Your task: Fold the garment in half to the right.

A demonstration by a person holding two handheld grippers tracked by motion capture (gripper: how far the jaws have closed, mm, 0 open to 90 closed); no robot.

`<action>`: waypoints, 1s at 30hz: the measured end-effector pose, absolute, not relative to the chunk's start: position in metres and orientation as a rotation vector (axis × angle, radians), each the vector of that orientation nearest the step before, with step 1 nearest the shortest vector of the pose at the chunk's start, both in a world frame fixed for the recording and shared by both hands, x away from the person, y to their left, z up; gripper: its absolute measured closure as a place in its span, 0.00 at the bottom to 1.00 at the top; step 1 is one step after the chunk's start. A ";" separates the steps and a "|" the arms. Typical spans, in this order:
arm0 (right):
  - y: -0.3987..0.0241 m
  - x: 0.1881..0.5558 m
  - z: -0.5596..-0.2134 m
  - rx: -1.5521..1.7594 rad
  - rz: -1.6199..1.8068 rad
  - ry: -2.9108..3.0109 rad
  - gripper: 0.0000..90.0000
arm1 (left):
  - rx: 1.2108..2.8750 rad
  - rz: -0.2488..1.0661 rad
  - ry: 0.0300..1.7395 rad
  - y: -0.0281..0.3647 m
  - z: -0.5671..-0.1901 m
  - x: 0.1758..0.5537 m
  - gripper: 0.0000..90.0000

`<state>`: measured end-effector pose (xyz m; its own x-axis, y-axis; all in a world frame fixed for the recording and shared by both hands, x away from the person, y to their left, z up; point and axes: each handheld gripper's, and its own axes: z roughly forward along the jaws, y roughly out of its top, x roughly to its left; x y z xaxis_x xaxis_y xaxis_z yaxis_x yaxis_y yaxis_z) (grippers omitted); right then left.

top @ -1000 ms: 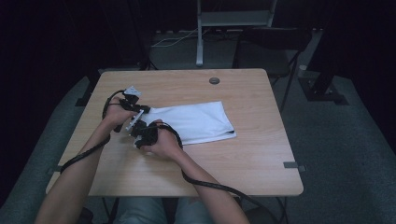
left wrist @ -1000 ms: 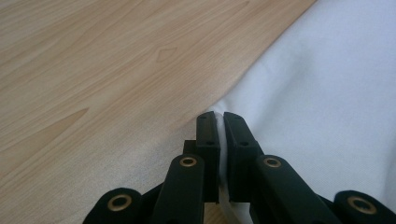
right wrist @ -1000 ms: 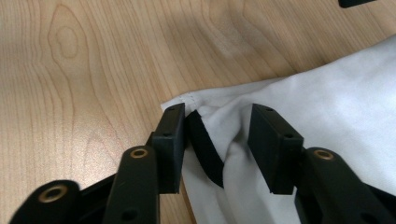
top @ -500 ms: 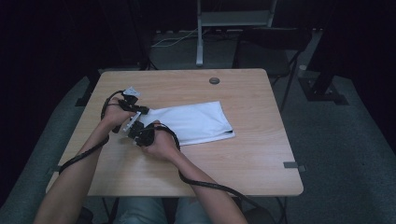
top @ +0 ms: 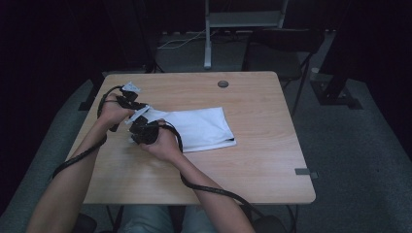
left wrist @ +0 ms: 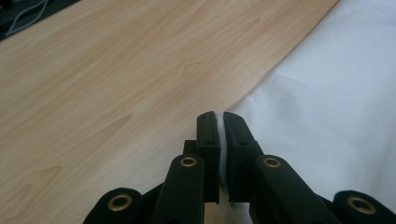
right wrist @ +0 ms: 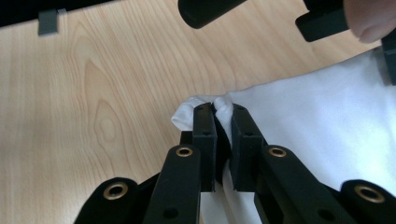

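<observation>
A folded white cloth (top: 199,127) lies on the wooden table (top: 243,165), left of its middle. My left gripper (top: 144,111) is shut on the cloth's far left corner; in the left gripper view (left wrist: 220,122) a thin white edge of the cloth (left wrist: 327,102) is pinched between the black jaws. My right gripper (top: 138,135) has just closed on the near left corner. In the right gripper view (right wrist: 220,112) bunched white cloth (right wrist: 327,116) bulges out past the jaw tips. Both corners are raised a little off the table.
A small dark round disc (top: 223,83) lies near the table's far edge. A chair (top: 284,48) and a metal stand (top: 209,34) are on the floor beyond the table. Black cables (top: 209,189) trail from both grippers along the forearms. A grey tab (top: 305,171) sits at the right front edge.
Both grippers have risen slightly with the cloth's left corners in them. The right gripper's jaws closed on its corner, and the cloth's left edge has lifted off the table.
</observation>
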<state>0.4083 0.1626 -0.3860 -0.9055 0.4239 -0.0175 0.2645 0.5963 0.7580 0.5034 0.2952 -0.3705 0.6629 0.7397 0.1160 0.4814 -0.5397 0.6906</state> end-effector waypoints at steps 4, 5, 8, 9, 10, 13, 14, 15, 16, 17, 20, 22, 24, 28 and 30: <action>0.162 0.408 -0.376 0.601 1.255 2.603 0.92 | 2.244 0.548 0.946 0.296 -0.362 0.503 0.96; 0.161 0.409 -0.374 0.601 1.262 2.597 0.92 | 2.248 0.551 0.946 0.297 -0.360 0.504 0.96; 0.161 0.410 -0.369 0.612 1.275 2.580 0.92 | 2.248 0.560 0.959 0.298 -0.356 0.504 0.96; 0.161 0.410 -0.367 0.620 1.280 2.575 0.92 | 2.249 0.562 0.959 0.298 -0.355 0.504 0.96; 0.161 0.411 -0.366 0.615 1.285 2.569 0.92 | 2.246 0.566 0.957 0.299 -0.353 0.504 0.96; 0.162 0.411 -0.361 0.621 1.297 2.560 0.92 | 2.236 0.572 0.966 0.300 -0.349 0.504 0.96; 0.162 0.411 -0.360 0.616 1.305 2.555 0.92 | 2.237 0.577 0.965 0.301 -0.348 0.504 0.96; 0.162 0.411 -0.358 0.620 1.306 2.554 0.92 | 2.233 0.578 0.967 0.301 -0.346 0.504 0.96; 0.162 0.411 -0.357 0.619 1.310 2.553 0.92 | 2.230 0.580 0.972 0.302 -0.345 0.504 0.96; 0.162 0.411 -0.356 0.619 1.316 2.546 0.92 | 2.232 0.583 0.971 0.302 -0.343 0.504 0.96; 0.161 0.411 -0.352 0.628 1.333 2.539 0.92 | 2.232 0.592 0.973 0.303 -0.338 0.504 0.96; 0.161 0.411 -0.350 0.629 1.342 2.535 0.92 | 2.231 0.601 0.972 0.303 -0.335 0.503 0.96; 0.162 0.411 -0.348 0.631 1.350 2.531 0.92 | 2.229 0.610 0.973 0.304 -0.332 0.503 0.96; 0.163 0.412 -0.345 0.639 1.358 2.528 0.92 | 2.233 0.616 0.975 0.305 -0.329 0.504 0.96; 0.163 0.413 -0.343 0.640 1.368 2.526 0.92 | 2.233 0.615 0.978 0.306 -0.327 0.503 0.96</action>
<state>0.4126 0.1630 -0.3430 -0.8867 0.4613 0.0307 0.2778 0.4785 0.8330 0.5032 0.3056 -0.3269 0.6182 0.7686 0.1646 0.4817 -0.5360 0.6933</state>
